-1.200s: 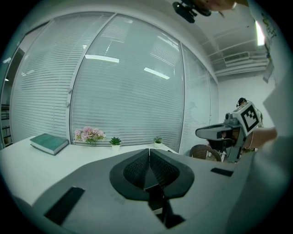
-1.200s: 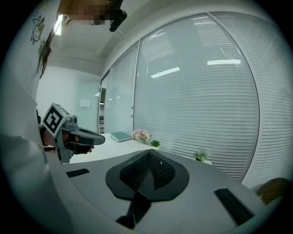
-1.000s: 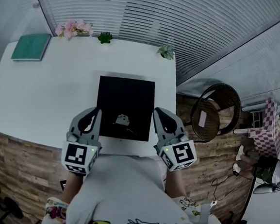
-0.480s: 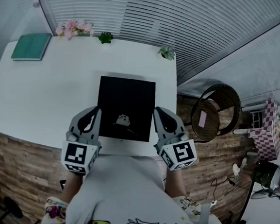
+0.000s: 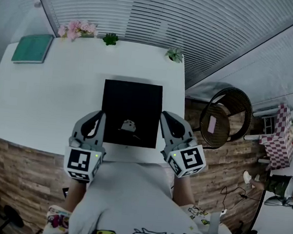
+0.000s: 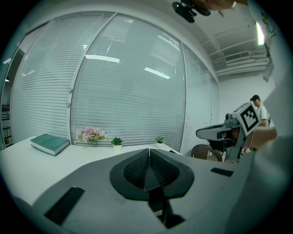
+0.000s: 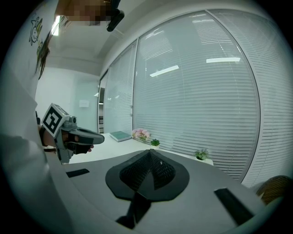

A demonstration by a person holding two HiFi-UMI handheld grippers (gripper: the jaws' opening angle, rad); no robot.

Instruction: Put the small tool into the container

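A black square tray [image 5: 132, 105] lies on the white table [image 5: 46, 95] in front of me. A small pale object [image 5: 129, 124] sits on its near part, with a thin dark piece just beside it that is too small to make out. My left gripper [image 5: 100, 118] hovers at the tray's near left corner, and my right gripper [image 5: 165, 117] at its near right edge. In the left gripper view the jaws [image 6: 149, 151] meet at the tip with nothing between them. The right gripper's jaws [image 7: 149, 151] meet the same way, also empty.
A green book [image 5: 32, 48] lies at the table's far left corner. Pink flowers [image 5: 76, 30] and two small potted plants [image 5: 110, 39] [image 5: 174, 53] line the far edge by the blinds. A wicker chair [image 5: 227, 116] stands right of the table.
Both grippers and the things on the tray stay where they were. Only a figure at the far right of the floor has shifted.
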